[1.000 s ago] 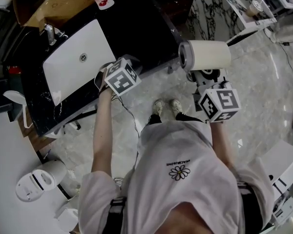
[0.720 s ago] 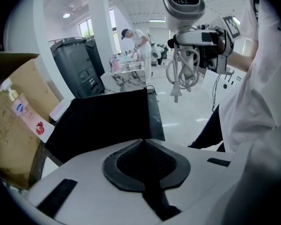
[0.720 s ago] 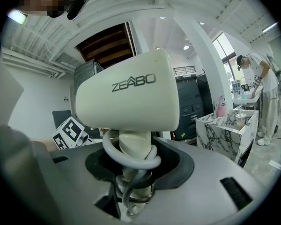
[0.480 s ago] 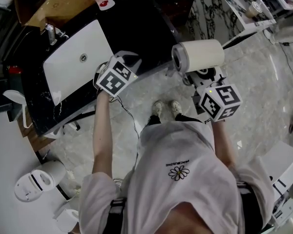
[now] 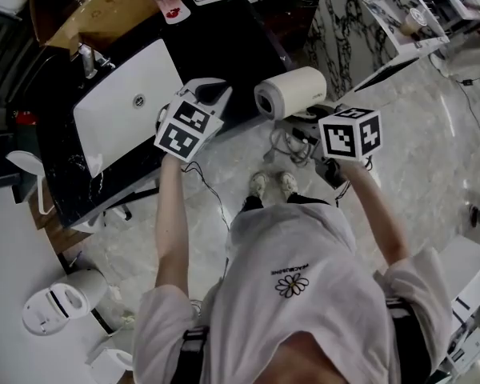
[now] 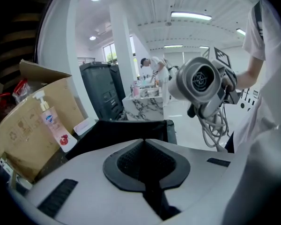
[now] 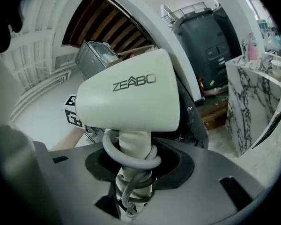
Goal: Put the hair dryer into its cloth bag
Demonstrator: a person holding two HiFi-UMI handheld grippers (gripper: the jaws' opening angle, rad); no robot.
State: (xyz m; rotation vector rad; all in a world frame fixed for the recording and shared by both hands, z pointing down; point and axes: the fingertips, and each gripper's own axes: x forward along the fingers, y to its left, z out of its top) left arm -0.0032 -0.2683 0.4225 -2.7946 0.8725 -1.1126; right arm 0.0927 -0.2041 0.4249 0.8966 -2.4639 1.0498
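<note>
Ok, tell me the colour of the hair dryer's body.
Cream white hair dryer, clearest in the right gripper view.

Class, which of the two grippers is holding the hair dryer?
The right gripper: its fingers clamp the handle of the hair dryer, while the left gripper pinches the cloth bag.
</note>
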